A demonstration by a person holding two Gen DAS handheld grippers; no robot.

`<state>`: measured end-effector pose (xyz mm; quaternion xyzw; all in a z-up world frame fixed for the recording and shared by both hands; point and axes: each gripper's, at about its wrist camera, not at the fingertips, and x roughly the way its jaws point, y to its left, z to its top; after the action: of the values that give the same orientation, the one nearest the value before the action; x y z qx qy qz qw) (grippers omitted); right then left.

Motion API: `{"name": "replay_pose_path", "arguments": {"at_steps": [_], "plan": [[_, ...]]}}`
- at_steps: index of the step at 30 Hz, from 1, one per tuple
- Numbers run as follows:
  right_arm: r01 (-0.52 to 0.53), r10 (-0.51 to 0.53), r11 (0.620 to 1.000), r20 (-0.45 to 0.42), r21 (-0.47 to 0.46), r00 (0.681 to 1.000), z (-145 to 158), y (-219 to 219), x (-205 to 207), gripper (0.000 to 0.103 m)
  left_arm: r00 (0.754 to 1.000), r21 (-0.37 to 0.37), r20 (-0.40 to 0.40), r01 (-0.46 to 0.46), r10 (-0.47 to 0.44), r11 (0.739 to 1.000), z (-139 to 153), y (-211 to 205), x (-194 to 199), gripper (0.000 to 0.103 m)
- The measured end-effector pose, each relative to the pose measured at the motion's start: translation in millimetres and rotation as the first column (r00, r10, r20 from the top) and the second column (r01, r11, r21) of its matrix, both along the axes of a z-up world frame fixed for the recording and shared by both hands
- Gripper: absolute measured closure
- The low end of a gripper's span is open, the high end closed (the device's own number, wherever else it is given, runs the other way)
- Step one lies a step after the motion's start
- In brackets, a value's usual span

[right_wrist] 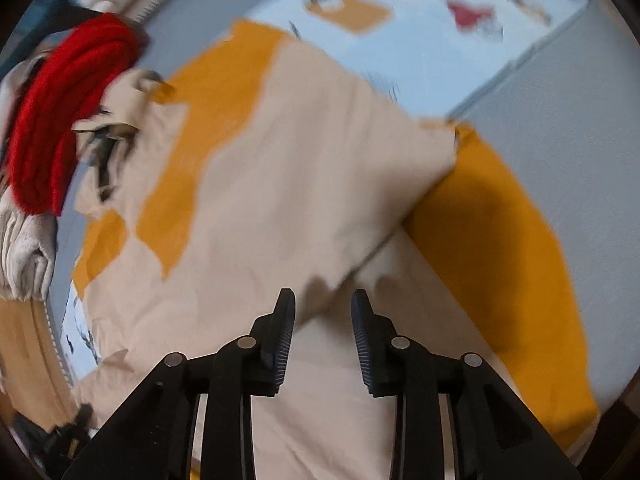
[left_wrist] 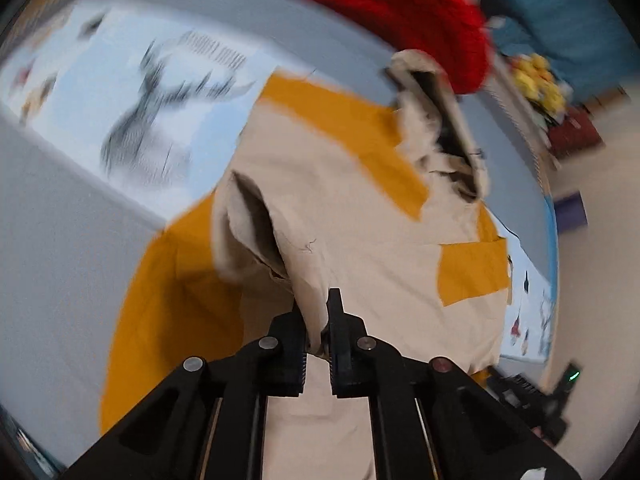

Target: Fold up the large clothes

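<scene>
Beige-and-mustard garment [left_wrist: 360, 216] runs lengthwise away from the left gripper [left_wrist: 318, 320], which is clenched on a raised fold of its near cloth. It lies spread on the grey bed [left_wrist: 52, 240], collar far, by the red knit [left_wrist: 400, 12]. Right gripper [right_wrist: 323, 320] hangs released above it.

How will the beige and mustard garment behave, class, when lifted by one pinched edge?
Probably floppy: the beige and mustard garment drapes from the left tongs, which pinch a fold. Likely light, since that small pinch lifts a whole flap. It may crease easily; wrinkles already show under the open right tongs.
</scene>
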<state>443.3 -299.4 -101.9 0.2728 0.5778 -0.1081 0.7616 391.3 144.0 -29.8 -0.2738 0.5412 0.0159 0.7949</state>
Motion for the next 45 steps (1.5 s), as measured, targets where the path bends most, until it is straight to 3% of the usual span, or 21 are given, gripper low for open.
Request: {"name": "replay_pose_path", "arguments": {"at_steps": [3,5,7,10,12,13,15,17,21,25,28,32,35,37,39,42,45], "plan": [[-0.013,0.024,0.997,0.147,-0.080,0.989,34.8,8.0,0.3,0.059,0.969,0.079,0.218,0.102,-0.117,0.992,48.9,-16.2,2.3,0.097],[-0.030,0.058,0.993,0.255,-0.115,0.965,56.2,13.3,2.6,0.053,0.915,0.162,0.364,0.120,-0.173,0.979,80.4,-23.2,-1.7,0.097],[-0.090,0.131,0.986,0.320,-0.139,0.938,68.0,19.2,8.5,0.032,0.898,0.178,0.406,0.105,-0.170,0.978,87.1,-18.6,-0.7,0.092],[-0.180,0.214,0.975,0.332,-0.131,0.919,65.2,34.1,24.1,0.030,0.958,0.126,0.279,0.030,-0.064,0.992,55.9,5.6,13.8,0.083],[-0.209,0.226,0.974,0.290,-0.088,0.930,49.1,34.4,33.0,0.030,0.996,0.188,0.080,-0.045,0.031,0.981,17.6,24.0,24.2,0.078],[-0.208,0.221,0.975,0.270,-0.075,0.937,42.5,34.6,34.9,0.030,0.996,0.216,0.029,-0.090,0.086,0.972,4.5,33.6,25.0,0.079],[-0.195,0.198,0.980,0.205,-0.035,0.958,21.9,30.1,40.7,0.033,0.992,0.203,0.010,-0.122,0.123,0.972,-4.8,41.5,27.4,0.079],[-0.183,0.185,0.983,0.142,-0.028,0.972,4.8,24.0,44.7,0.038,0.994,0.171,0.007,-0.107,0.107,0.980,-10.7,41.1,33.5,0.079],[-0.166,0.167,0.986,0.103,-0.018,0.981,-12.8,14.2,49.5,0.040,0.998,0.116,-0.024,-0.049,0.052,0.992,-34.1,31.5,44.1,0.079],[-0.148,0.149,0.988,0.003,-0.047,0.989,-34.8,0.9,55.1,0.040,0.989,0.058,-0.145,0.003,0.006,0.998,-77.7,19.4,50.8,0.079],[-0.105,0.102,0.993,-0.066,-0.044,0.993,-52.4,-14.7,55.4,0.040,0.974,0.105,-0.228,0.015,0.010,0.994,-103.4,14.3,51.6,0.080],[-0.044,0.036,0.996,-0.098,-0.077,0.995,-49.5,-24.9,50.2,0.040,0.982,0.210,-0.188,0.028,0.012,0.977,-81.4,-2.2,53.7,0.081],[-0.054,0.058,0.990,0.025,-0.131,0.998,-13.9,-13.0,46.3,0.040,0.997,0.235,-0.076,0.048,-0.031,0.971,-42.5,-25.6,52.5,0.080],[-0.111,0.141,0.972,0.131,-0.209,0.981,9.5,4.7,48.0,0.040,0.998,0.265,-0.024,0.063,-0.058,0.962,-24.7,-37.9,51.0,0.079],[-0.172,0.220,0.954,0.183,-0.244,0.958,18.9,19.9,54.3,0.040,0.995,0.297,0.022,0.085,-0.095,0.951,-9.8,-47.8,51.3,0.078],[-0.260,0.295,0.946,0.184,-0.195,0.937,10.5,33.1,64.9,0.040,0.994,0.315,0.043,0.082,-0.100,0.946,-4.2,-47.7,55.3,0.078],[-0.289,0.309,0.946,0.131,-0.146,0.942,-11.6,34.3,70.3,0.040,0.996,0.282,0.024,0.075,-0.085,0.956,-8.5,-42.3,56.8,0.078]]}}
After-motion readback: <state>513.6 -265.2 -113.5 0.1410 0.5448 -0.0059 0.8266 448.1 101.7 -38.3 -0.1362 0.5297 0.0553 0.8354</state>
